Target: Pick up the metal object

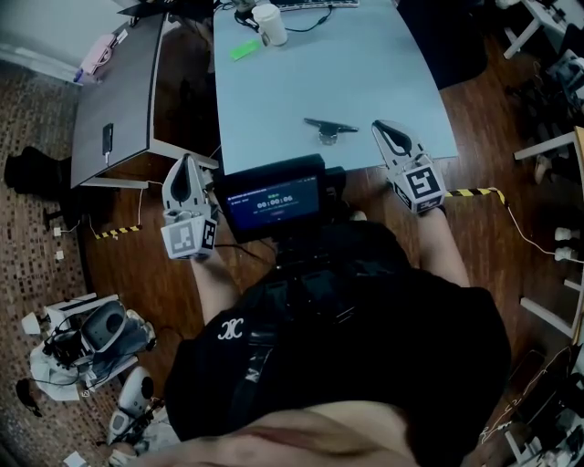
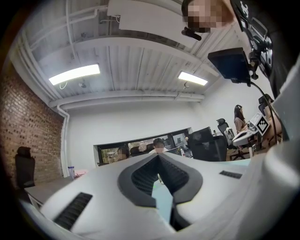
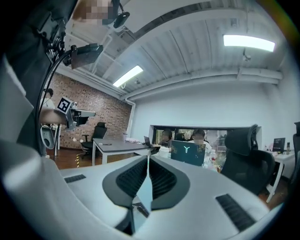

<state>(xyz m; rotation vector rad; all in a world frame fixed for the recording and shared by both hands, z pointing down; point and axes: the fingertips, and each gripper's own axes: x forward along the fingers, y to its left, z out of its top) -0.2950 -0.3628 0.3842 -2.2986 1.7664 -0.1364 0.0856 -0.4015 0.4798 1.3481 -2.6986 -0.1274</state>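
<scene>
A dark metal object (image 1: 328, 130) with a flat bar on a short base lies on the pale blue table (image 1: 301, 82), near its front edge. My right gripper (image 1: 380, 125) hovers just right of it over the table edge, shut and empty. My left gripper (image 1: 186, 158) is held off the table's left front corner, above the floor, with its jaws together and nothing in them. In the right gripper view the fingertips (image 3: 148, 159) meet, and a dark piece, probably the metal object (image 3: 140, 209), shows below through the gap. In the left gripper view the gripper (image 2: 158, 156) is shut at the tips.
A white mug (image 1: 269, 25) and a green item (image 1: 244, 49) sit at the table's far end. A grey desk (image 1: 119, 87) stands to the left. A screen (image 1: 274, 199) hangs at the person's chest. Striped tape (image 1: 474, 192) and gear (image 1: 87, 342) lie on the floor.
</scene>
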